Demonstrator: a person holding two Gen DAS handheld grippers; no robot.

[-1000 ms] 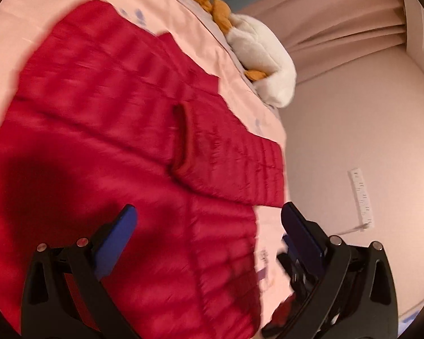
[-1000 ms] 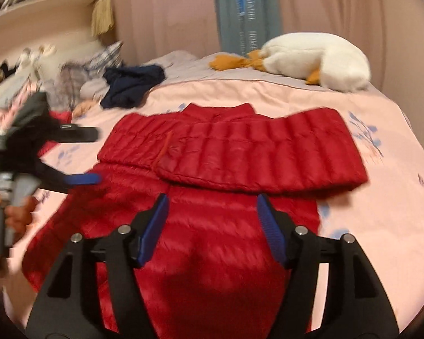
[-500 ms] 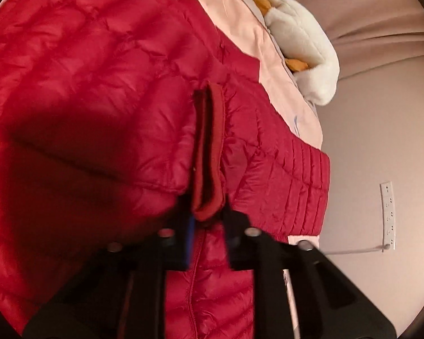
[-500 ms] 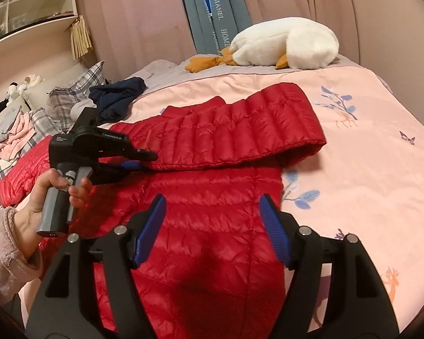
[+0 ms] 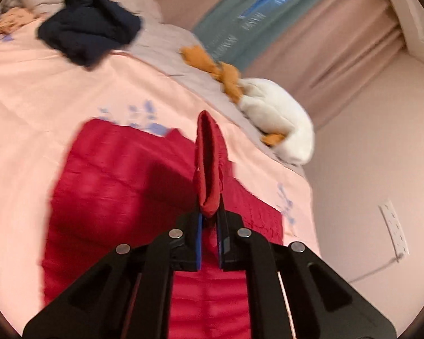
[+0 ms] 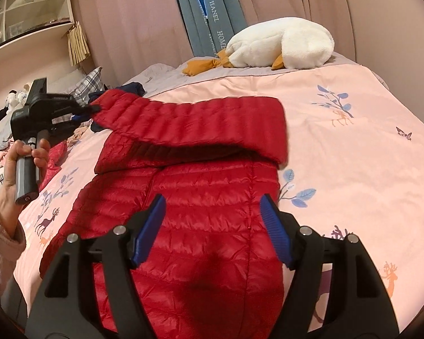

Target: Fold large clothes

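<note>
A red quilted down jacket (image 6: 206, 212) lies spread on the pink bedspread (image 6: 353, 155). My left gripper (image 5: 210, 220) is shut on the cuff of the jacket's sleeve (image 5: 209, 163) and holds it up off the bed. In the right wrist view the left gripper (image 6: 84, 111) shows at the left, with the sleeve (image 6: 189, 124) stretched across the jacket's chest and raised at its left end. My right gripper (image 6: 212, 226) is open and empty, hovering over the jacket's lower body.
A white plush goose (image 6: 282, 45) lies at the bed's far edge by the curtains (image 6: 212, 14). A dark navy garment (image 5: 90, 31) is heaped at the far left, near pillows (image 6: 90, 84). A wall with a socket strip (image 5: 394, 228) borders the bed's right side.
My left gripper came down open onto the sleeve cuff, shut on it, and has lifted it up and to the left. The right gripper stayed open over the jacket.
</note>
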